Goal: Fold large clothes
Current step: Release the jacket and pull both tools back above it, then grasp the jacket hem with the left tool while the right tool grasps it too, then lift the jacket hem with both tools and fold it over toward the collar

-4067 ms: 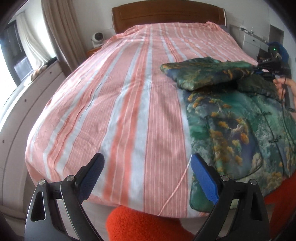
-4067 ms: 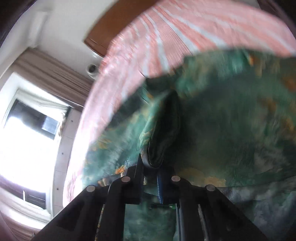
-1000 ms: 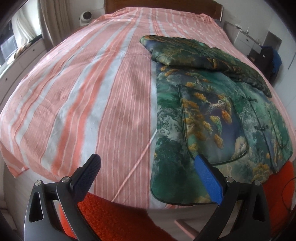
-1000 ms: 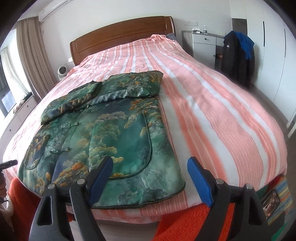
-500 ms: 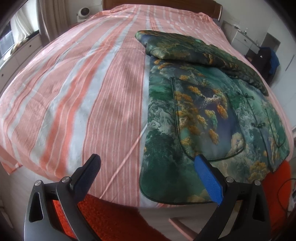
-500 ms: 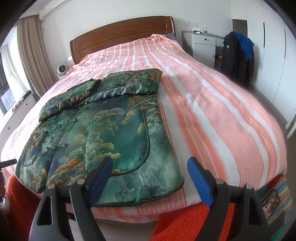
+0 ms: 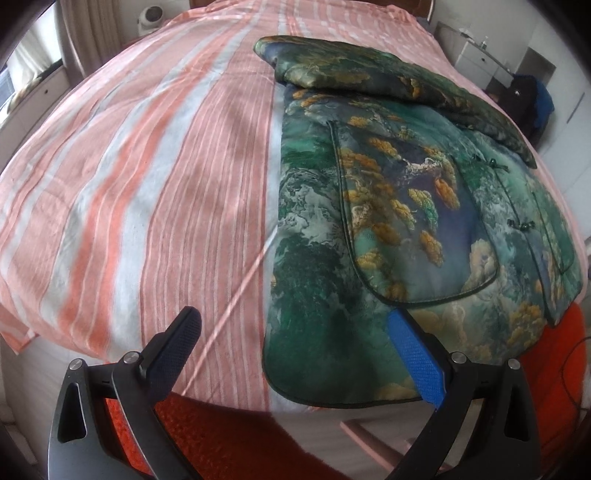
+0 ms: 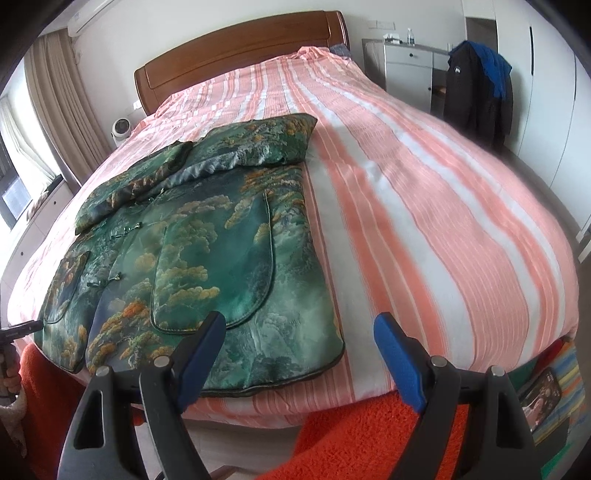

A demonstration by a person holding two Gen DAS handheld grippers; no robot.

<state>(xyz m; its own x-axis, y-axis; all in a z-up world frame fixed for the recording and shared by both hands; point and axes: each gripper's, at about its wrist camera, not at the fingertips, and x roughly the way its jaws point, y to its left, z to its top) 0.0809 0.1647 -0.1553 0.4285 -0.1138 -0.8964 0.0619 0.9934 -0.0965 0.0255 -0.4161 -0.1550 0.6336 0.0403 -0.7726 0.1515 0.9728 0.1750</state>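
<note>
A green padded jacket (image 7: 399, 206) with a gold tree print lies flat on the striped bed, front up, both sleeves folded across its chest. It also shows in the right wrist view (image 8: 207, 258). My left gripper (image 7: 295, 332) is open and empty, just short of the jacket's lower left hem corner. My right gripper (image 8: 299, 336) is open and empty, just short of the lower right hem corner. Both hover at the foot edge of the bed.
The bed (image 8: 424, 206) has a pink and white striped cover and a wooden headboard (image 8: 236, 62). An orange fleece (image 8: 362, 435) fills the foreground below both grippers. A dark coat (image 8: 476, 92) hangs at the right by white drawers. A small white fan (image 7: 149, 18) stands at the far left.
Both grippers have moved closer to the jacket's bottom hem and stay open. The jacket has not moved in the last second; earlier my right gripper let go of the folded sleeve.
</note>
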